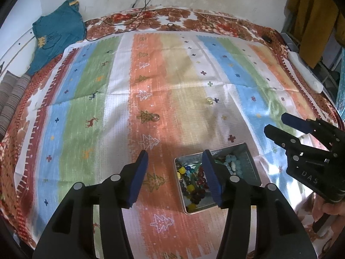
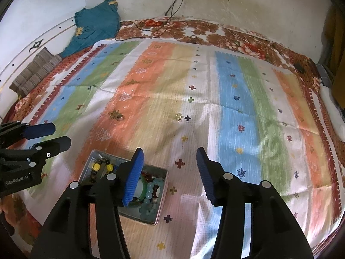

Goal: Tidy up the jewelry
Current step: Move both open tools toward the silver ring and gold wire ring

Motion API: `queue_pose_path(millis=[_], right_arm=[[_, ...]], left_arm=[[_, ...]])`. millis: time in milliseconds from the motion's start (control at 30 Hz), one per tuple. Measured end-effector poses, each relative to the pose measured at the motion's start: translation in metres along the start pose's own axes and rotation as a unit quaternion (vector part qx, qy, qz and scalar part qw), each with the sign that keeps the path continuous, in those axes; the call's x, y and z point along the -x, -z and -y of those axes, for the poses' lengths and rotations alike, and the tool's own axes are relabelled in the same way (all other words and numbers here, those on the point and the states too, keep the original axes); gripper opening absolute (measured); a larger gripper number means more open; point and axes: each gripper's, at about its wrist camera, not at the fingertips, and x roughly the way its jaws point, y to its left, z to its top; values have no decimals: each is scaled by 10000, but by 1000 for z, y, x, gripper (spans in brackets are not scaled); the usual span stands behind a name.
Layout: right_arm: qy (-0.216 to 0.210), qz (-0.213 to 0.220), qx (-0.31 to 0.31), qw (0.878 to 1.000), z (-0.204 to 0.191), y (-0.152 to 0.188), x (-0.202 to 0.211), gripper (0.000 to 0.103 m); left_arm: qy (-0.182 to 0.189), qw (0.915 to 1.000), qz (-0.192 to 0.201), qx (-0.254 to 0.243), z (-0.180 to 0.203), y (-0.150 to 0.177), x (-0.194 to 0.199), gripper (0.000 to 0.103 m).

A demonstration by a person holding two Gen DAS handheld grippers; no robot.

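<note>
A small metal tin (image 1: pixel 250 161) (image 2: pixel 160 205) sits on the striped mat, filled with bead bracelets (image 1: pixel 194 179) (image 2: pixel 151 194) in yellow, dark red, green and pale blue. Farther out on the mat lie a small ring (image 1: pixel 156 117) (image 2: pixel 120 117) and a tiny gold piece (image 1: pixel 208 101) (image 2: pixel 179 116). My left gripper (image 1: pixel 174 153) (image 2: pixel 61 133) hangs open above the tin's left side, nothing between its blue pads. My right gripper (image 2: pixel 169 150) (image 1: pixel 276 122) stands open above the tin's right side, also with nothing in it. A hand shows under the right gripper.
The striped mat (image 1: pixel 172 75) covers a floral bedspread (image 1: pixel 194 19) against a white wall. A teal garment (image 1: pixel 58 30) and a folded striped cloth (image 1: pixel 13 95) lie at the far left. Cables (image 1: pixel 140 10) run down the wall. A white object (image 1: pixel 306 73) lies along the right edge.
</note>
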Motion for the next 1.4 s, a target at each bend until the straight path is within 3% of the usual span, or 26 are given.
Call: queue_pose_path(millis=[400,500,1400], right_arm=[[-44,-135,60,9999,1,-11,-19,53],[-38,-114,36,9999,2,-16,-21,57],[-33,-444,241,9987,8,-41,-80,60]], left_arm=[[-223,9995,-232,-43,-12,-11,-26,54],[-244,9994,-253,-50,-16,-13,-29,55],[-216,9976,-652,-29,-30,-35,-81,60]])
